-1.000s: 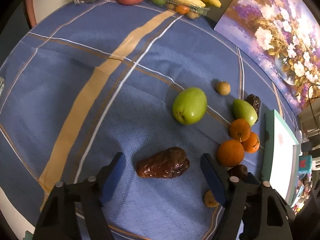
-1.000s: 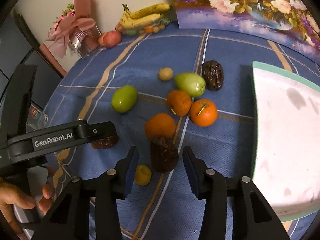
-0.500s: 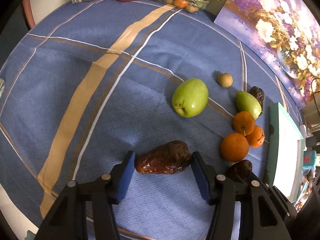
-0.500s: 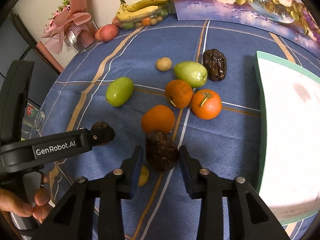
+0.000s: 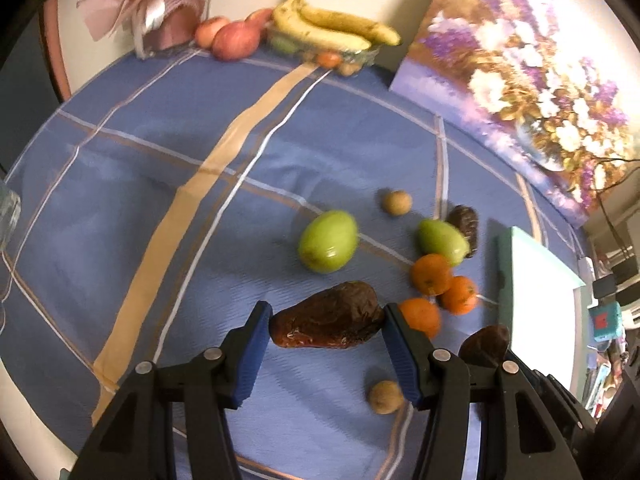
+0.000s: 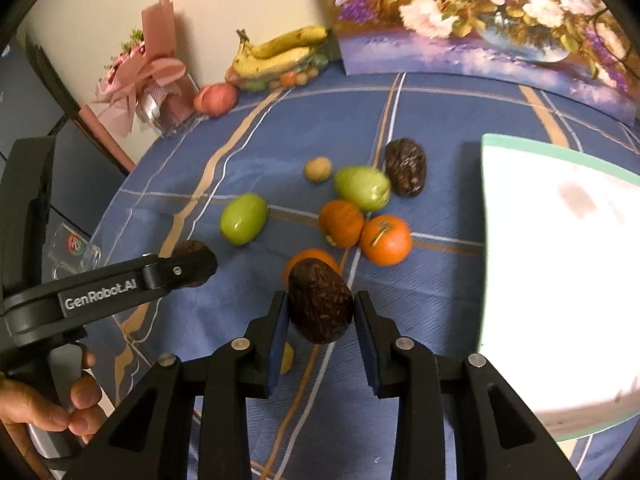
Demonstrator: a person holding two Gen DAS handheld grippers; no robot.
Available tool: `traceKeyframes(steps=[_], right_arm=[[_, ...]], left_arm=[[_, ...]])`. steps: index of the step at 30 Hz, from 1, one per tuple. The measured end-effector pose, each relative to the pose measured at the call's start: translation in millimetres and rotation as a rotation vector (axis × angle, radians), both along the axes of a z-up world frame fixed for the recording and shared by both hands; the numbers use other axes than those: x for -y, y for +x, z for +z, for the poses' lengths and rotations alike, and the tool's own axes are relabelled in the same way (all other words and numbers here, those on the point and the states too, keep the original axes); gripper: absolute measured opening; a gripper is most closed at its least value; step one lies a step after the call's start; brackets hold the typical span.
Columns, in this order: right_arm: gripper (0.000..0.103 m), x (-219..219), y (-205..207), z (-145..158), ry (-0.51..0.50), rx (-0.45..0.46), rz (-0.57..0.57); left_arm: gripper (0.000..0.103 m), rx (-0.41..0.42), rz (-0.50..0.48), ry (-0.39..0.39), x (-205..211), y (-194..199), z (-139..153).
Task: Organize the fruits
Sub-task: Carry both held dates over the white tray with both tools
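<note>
My left gripper (image 5: 325, 326) is shut on a long dark brown date (image 5: 326, 322) and holds it above the blue cloth. My right gripper (image 6: 321, 310) is shut on a second dark brown date (image 6: 320, 306), also lifted; that date shows in the left wrist view (image 5: 485, 344). On the cloth lie two green fruits (image 6: 244, 218) (image 6: 362, 188), three oranges (image 6: 386, 240), a third date (image 6: 405, 166) and two small tan fruits (image 6: 318, 169) (image 5: 385, 397). The white tray with a green rim (image 6: 560, 148) lies at the right.
At the table's far edge are bananas (image 5: 336, 28) on a clear box of fruit, red apples (image 5: 234, 38), a pink bouquet (image 6: 140, 76) and a flower painting (image 5: 520, 68). A glass (image 6: 74, 250) stands at the left edge.
Both grippers have closed on their dates and lifted them off the cloth. Both views have risen and tilted back.
</note>
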State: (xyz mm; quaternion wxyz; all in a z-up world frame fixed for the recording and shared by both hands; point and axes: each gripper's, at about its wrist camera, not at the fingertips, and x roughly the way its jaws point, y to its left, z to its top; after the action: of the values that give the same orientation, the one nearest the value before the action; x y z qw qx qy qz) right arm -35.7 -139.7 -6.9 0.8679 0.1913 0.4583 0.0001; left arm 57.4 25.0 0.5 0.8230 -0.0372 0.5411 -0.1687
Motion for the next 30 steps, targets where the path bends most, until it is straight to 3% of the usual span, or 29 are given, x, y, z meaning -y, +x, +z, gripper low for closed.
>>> traceKeyframes(steps=[8,15,22,30], right_arm=[[0.035,35,-15,19,-0.036,0.042,-0.089],[0.035,84,-33,28,-0.054,0.033,-0.234],[0.035,138,-61,25,-0.069,-0.034,-0.427],[0.035,176,-77,19,-0.087,-0.072,-0.525]], left_arm=[[0.059,0.046,-0.081,-0.005,40,-13,14],[0.059,0.064,-0.176,-0.019,82,-26,23],[0.059,0.072,-0.268,-0.035,124,-40,27],[0.059,0.083,-0.374,-0.034,177,-57,20]])
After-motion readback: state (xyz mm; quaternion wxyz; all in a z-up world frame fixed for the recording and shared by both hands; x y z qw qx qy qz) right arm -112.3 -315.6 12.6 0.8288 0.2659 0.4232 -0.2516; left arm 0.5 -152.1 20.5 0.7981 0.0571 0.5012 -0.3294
